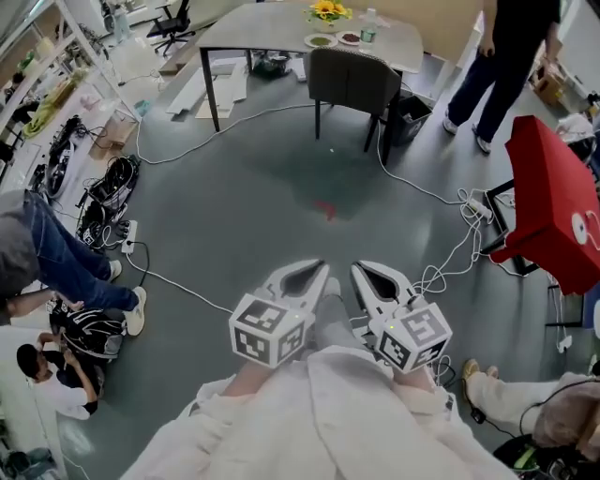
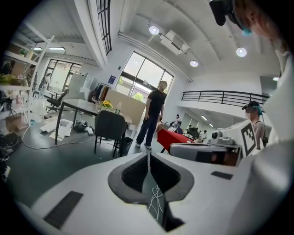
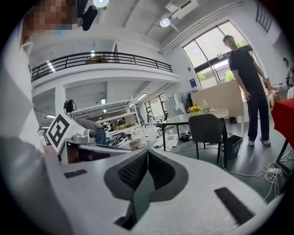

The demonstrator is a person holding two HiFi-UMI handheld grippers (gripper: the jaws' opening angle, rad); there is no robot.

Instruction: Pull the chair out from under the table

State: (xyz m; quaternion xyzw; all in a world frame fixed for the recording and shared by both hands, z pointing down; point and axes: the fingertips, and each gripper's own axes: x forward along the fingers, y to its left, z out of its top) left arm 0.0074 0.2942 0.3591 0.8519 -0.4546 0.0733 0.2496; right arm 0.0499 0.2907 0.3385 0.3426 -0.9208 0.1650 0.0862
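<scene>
A dark grey chair [image 1: 353,82] stands pushed in at the near side of a grey table [image 1: 272,28], far ahead across the floor. The same chair [image 2: 109,126] shows at middle left in the left gripper view and as chair [image 3: 207,128] at right in the right gripper view. My left gripper [image 1: 323,270] and right gripper [image 1: 357,272] are side by side close in front of me, both pointing toward the chair. Each is shut with nothing between its jaws, and both are far from the chair.
White cables [image 1: 427,192] snake over the floor between me and the table. A red-covered stand [image 1: 553,211] is at right. A person in dark clothes [image 1: 502,56] stands right of the table beside a black bin [image 1: 409,116]. People sit on the floor at left [image 1: 66,300].
</scene>
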